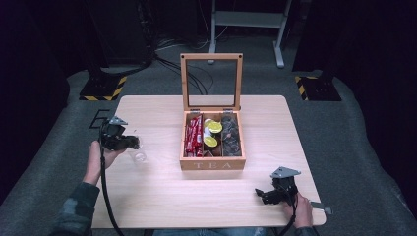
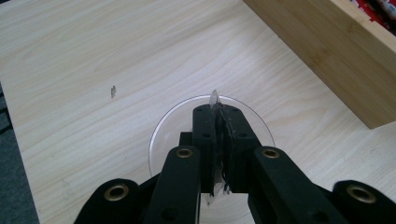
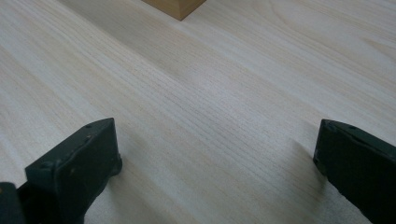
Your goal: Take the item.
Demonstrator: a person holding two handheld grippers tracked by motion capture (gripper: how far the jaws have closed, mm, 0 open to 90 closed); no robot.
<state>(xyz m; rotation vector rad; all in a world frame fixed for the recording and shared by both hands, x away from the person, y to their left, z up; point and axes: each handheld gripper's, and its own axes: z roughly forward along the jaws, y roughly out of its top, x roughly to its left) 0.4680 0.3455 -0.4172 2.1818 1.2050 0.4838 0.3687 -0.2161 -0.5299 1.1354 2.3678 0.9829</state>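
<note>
A clear plastic cup [image 1: 139,155] hangs low over the left part of the wooden table [image 1: 162,196]. My left gripper [image 1: 132,142] is shut on its wall. In the left gripper view the two black jaws [image 2: 218,112] pinch the thin clear wall, and the cup's round rim [image 2: 164,127] curves around them above the tabletop. My right gripper [image 1: 260,194] rests near the table's front right corner. Its jaws [image 3: 215,144] stand wide open over bare wood with nothing between them.
A wooden box marked TEA [image 1: 212,164] stands mid-table with its framed lid [image 1: 211,56] upright. It holds red sachets [image 1: 194,135], yellow-topped capsules [image 1: 213,133] and dark pieces [image 1: 231,135]. The box's wall [image 2: 327,46] lies close to the right of the cup.
</note>
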